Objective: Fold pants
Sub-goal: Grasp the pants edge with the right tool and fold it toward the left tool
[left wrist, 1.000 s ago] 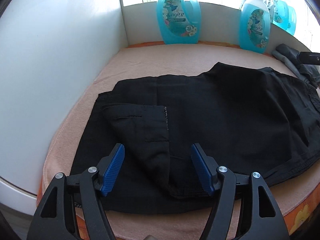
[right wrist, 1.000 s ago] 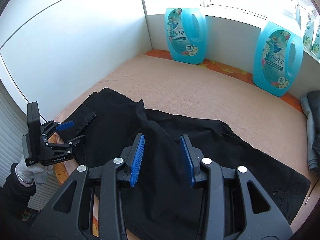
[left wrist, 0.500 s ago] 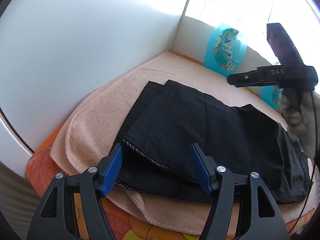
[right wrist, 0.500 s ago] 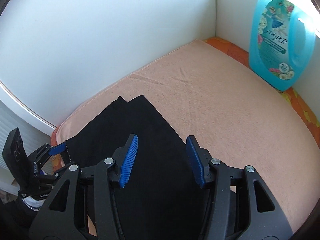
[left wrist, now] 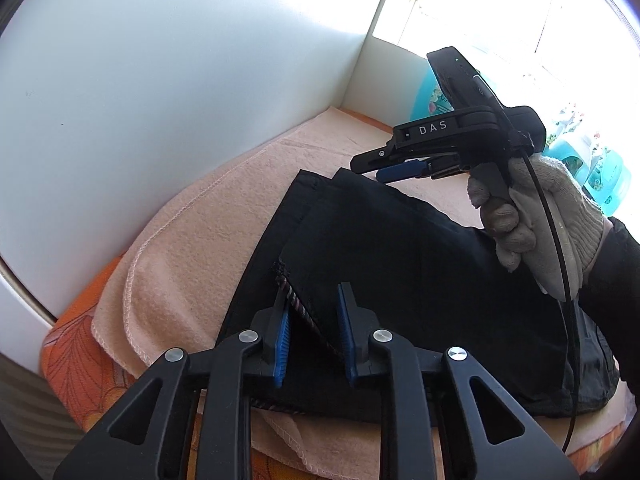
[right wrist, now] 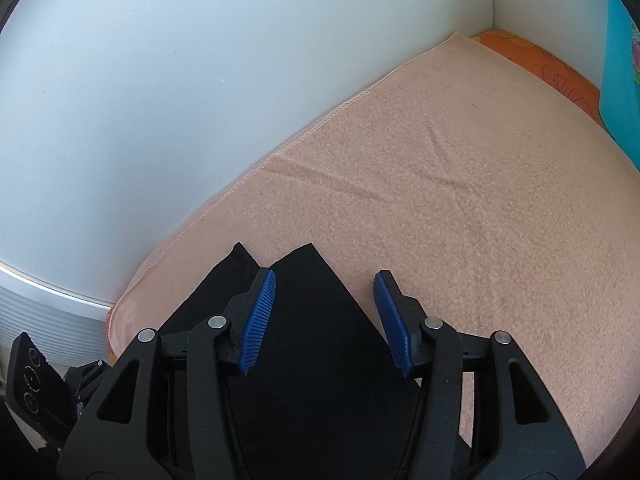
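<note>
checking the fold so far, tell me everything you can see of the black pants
The black pants look like plain woven cloth, folded into flat layers on the peach towel. Two corners point toward the white wall. A striped inner trim shows at one edge, between the open fingers of the left hand-held gripper.

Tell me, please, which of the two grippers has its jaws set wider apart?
The right gripper: its blue pads stand wide over the pants, whereas the left gripper has narrowed around a raised edge.
</note>
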### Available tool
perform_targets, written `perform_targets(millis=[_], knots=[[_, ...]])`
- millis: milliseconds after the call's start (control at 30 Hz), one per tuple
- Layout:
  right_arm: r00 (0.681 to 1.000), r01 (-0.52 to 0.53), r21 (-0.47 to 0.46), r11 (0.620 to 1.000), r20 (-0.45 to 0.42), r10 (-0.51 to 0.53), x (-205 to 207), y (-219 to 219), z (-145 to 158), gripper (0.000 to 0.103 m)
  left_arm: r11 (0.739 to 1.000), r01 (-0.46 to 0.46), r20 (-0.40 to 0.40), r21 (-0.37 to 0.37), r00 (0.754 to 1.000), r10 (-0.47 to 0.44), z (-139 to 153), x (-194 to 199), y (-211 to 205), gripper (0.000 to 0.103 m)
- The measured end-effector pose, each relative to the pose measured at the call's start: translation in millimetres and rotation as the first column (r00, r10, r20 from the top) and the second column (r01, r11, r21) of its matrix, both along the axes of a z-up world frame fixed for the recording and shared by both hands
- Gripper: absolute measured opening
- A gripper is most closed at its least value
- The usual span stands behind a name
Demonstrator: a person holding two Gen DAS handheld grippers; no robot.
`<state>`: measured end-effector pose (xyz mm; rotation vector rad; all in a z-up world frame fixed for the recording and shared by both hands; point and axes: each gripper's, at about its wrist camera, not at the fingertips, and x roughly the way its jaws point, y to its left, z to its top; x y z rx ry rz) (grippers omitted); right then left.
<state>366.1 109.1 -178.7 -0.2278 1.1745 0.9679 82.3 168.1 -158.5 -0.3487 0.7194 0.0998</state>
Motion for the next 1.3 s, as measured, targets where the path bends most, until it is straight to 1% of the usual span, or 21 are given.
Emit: perform_targets(millis=[33,67,100,167,267,367,433,567,667,733,833,900,933,967,1000,1100,1167,1200,1233,1267,1300], knots=[[1.000,-0.011,-0.001,1.000,0.007,0.011,-4,2,0,0.049,1.000,0.000,0.003,0.011,1.000,0.000,0,0,-1,0.013],[1.000,-0.019,-0.010,1.000,0.017,0.019,-7,5,-1,0.036,1.000,-0.002,0.007,0.010,1.000,0.001,-1,-1,-1,0.012],[0.999,-0.024,-0.022,0.999,0.032,0.025,-11,6,-1,0.031,1.000,-0.001,0.009,0.005,1.000,0.001,-1,-1,0,0.012],[0.997,-0.033,-0.042,0.999,0.064,0.036,-18,9,-2,0.013,1.000,0.000,0.014,0.010,1.000,0.000,-1,-2,1,0.010],[0.994,-0.024,-0.030,0.999,0.103,0.027,-27,9,3,0.006,1.000,-0.003,0.021,0.014,1.000,0.003,-1,-5,3,0.009],[0.993,-0.013,0.025,1.000,0.118,0.010,-30,5,16,0.004,1.000,-0.004,0.039,0.021,0.999,0.003,3,-13,1,0.007],[0.989,-0.037,0.046,0.998,0.147,0.030,-40,9,27,0.004,1.000,-0.009,0.048,0.012,0.999,0.009,5,-19,2,0.006],[0.977,-0.090,0.054,0.994,0.199,0.078,-58,27,44,0.003,1.000,-0.030,0.059,-0.008,0.998,0.030,8,-32,9,0.006],[0.968,-0.095,0.019,0.995,0.236,0.088,-58,39,46,0.003,0.999,-0.045,0.050,-0.025,0.998,0.046,5,-35,16,0.006],[0.973,-0.085,0.014,0.996,0.215,0.080,-53,48,38,0.003,0.998,-0.046,0.041,-0.033,0.998,0.047,4,-37,19,0.006],[0.975,-0.080,-0.013,0.997,0.205,0.081,-52,54,24,0.003,0.999,-0.042,0.033,-0.020,0.999,0.042,4,-41,20,0.006],[0.983,-0.069,-0.018,0.997,0.170,0.071,-50,53,14,0.004,0.999,-0.044,0.029,0.003,0.999,0.044,4,-44,19,0.006],[0.988,-0.047,-0.012,0.999,0.149,0.048,-47,49,15,0.004,0.999,-0.048,0.030,0.009,0.998,0.048,5,-47,19,0.007],[0.992,-0.035,0.010,0.999,0.120,0.033,-45,42,18,0.004,0.999,-0.053,0.029,0.008,0.998,0.053,5,-50,20,0.010],[0.994,-0.035,0.042,0.998,0.101,0.031,-43,33,24,0.004,0.999,-0.051,0.021,0.013,0.998,0.051,5,-51,21,0.010],[0.990,-0.027,0.081,0.996,0.138,0.015,-46,-6,52,0.010,0.997,-0.059,0.023,0.039,0.998,0.058,10,-57,21,0.015],[0.988,-0.002,0.112,0.994,0.151,-0.015,-47,-44,72,0.026,0.995,-0.074,0.024,0.065,0.997,0.072,15,-66,21,0.021],[0.987,0.011,0.127,0.992,0.158,-0.031,-46,-66,80,0.030,0.994,-0.087,0.031,0.073,0.996,0.085,19,-70,22,0.023],[0.983,0.038,0.129,0.991,0.175,-0.061,-45,-90,87,0.037,0.992,-0.097,0.038,0.077,0.995,0.094,22,-75,24,0.028],[0.976,0.070,0.121,0.990,0.197,-0.093,-48,-112,94,0.040,0.992,-0.103,0.047,0.075,0.994,0.100,26,-78,26,0.028],[0.969,0.096,0.109,0.989,0.215,-0.117,-48,-136,97,0.041,0.992,-0.108,0.054,0.073,0.993,0.104,30,-80,27,0.028]])
